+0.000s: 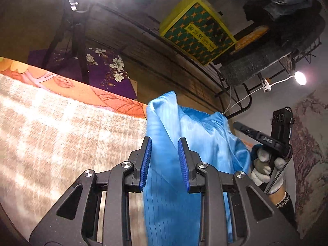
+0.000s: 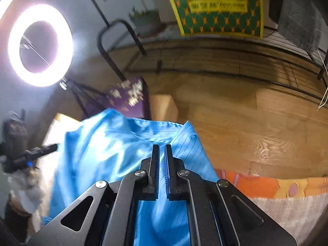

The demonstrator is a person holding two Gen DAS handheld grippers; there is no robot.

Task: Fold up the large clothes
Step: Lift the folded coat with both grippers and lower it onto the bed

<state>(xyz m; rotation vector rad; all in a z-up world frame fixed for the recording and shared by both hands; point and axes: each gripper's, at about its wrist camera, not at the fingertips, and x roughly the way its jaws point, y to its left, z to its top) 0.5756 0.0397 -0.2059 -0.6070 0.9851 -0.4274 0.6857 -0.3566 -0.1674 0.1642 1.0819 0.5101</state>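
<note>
A shiny blue garment [image 1: 184, 143] with thin pinstripes hangs lifted above a fluffy beige blanket [image 1: 61, 133]. In the left wrist view my left gripper [image 1: 165, 143] stands open, its blue pads [image 1: 146, 164] on either side of a fold of the cloth without pinching it. The right gripper's body [image 1: 280, 131], held by a gloved hand, shows behind the cloth. In the right wrist view my right gripper [image 2: 162, 149] is shut on an edge of the blue garment [image 2: 106, 149]. The left gripper [image 2: 30, 153] appears blurred at the far left.
The blanket has an orange patterned border [image 1: 106, 96] [image 2: 266, 184]. Beyond lie a wooden floor [image 2: 256, 123], a purple floral board [image 1: 106, 69], a ring light [image 2: 40, 45] on a tripod, a black wire rack [image 2: 246, 57] with a green-yellow box [image 1: 198, 32] and folded clothes.
</note>
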